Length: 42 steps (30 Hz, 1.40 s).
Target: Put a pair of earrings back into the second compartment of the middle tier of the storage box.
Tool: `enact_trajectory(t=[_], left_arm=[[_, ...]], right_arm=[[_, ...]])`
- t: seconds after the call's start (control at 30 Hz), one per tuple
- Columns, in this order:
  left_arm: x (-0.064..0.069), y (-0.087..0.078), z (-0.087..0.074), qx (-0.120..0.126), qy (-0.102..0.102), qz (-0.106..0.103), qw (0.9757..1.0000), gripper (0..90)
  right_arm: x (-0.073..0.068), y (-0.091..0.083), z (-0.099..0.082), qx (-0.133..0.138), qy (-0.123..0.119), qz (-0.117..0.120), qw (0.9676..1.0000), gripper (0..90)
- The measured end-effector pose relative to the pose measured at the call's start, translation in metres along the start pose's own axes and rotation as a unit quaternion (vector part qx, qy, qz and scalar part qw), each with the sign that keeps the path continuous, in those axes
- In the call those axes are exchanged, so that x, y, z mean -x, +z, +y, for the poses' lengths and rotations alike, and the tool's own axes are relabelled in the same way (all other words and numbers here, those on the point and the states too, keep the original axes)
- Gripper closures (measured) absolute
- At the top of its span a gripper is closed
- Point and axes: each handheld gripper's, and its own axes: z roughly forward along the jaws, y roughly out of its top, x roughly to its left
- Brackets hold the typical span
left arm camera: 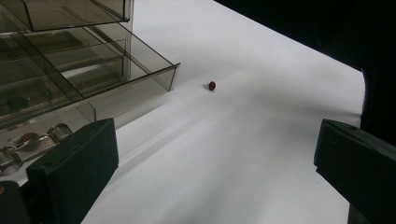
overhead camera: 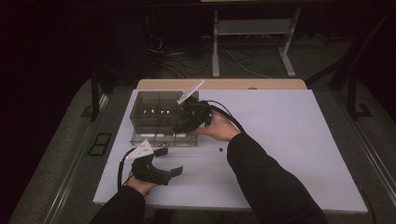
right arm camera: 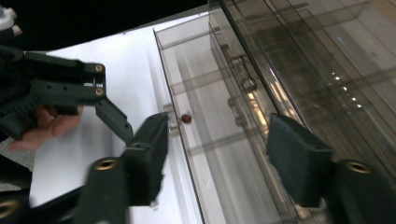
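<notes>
At frame centre the right gripper (overhead camera: 187, 122) hangs open-jawed over the drawer (overhead camera: 161, 136), ring (right arm camera: 186, 118) dropped inside; left gripper (overhead camera: 169, 162) idles open.

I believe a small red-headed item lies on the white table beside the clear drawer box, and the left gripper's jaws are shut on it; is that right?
Not quite. The left gripper has its jaws open with nothing between them, as the left gripper view shows; the small red-headed item lies apart on the white table beside the clear drawer box.

Glossy clear-plastic organizer (overhead camera: 156, 116), matt tabletop (overhead camera: 280, 140)
</notes>
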Motion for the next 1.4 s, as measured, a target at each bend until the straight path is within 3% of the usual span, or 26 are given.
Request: enact_trajectory(t=[0.07, 0.17, 0.3, 0.33, 0.37, 0.77, 1.4], left_arm=[[0.0, 0.0, 0.0, -0.001, 0.0, 0.0, 1.0, 0.0], [0.0, 0.0, 0.0, -0.001, 0.0, 0.0, 1.0, 0.0], [0.0, 0.0, 0.0, -0.003, 0.001, -0.001, 1.0, 0.0], [0.0, 0.0, 0.0, -0.003, 0.001, 0.0, 1.0, 0.0], [0.0, 0.0, 0.0, -0.002, 0.002, 0.0, 1.0, 0.0], [0.0, 0.001, 0.0, -0.002, 0.001, 0.001, 1.0, 0.0], [0.0, 0.001, 0.0, -0.004, 0.003, 0.001, 1.0, 0.0]], right_arm=[[0.001, -0.005, -0.004, 0.0, 0.001, 0.0, 1.0, 23.6], [0.003, -0.014, -0.011, 0.008, 0.025, 0.002, 0.9997, 11.5], [0.006, -0.023, -0.022, 0.011, 0.041, -0.002, 0.9991, 8.2], [0.006, -0.025, -0.024, 0.012, 0.045, -0.002, 0.9989, 0.3], [0.006, -0.027, -0.027, 0.01, 0.055, -0.009, 0.9984, 0.2], [0.01, -0.052, -0.059, 0.016, 0.073, -0.029, 0.9968, 0.4], [0.015, -0.036, -0.114, -0.02, 0.108, -0.022, 0.9937, 0.4]])
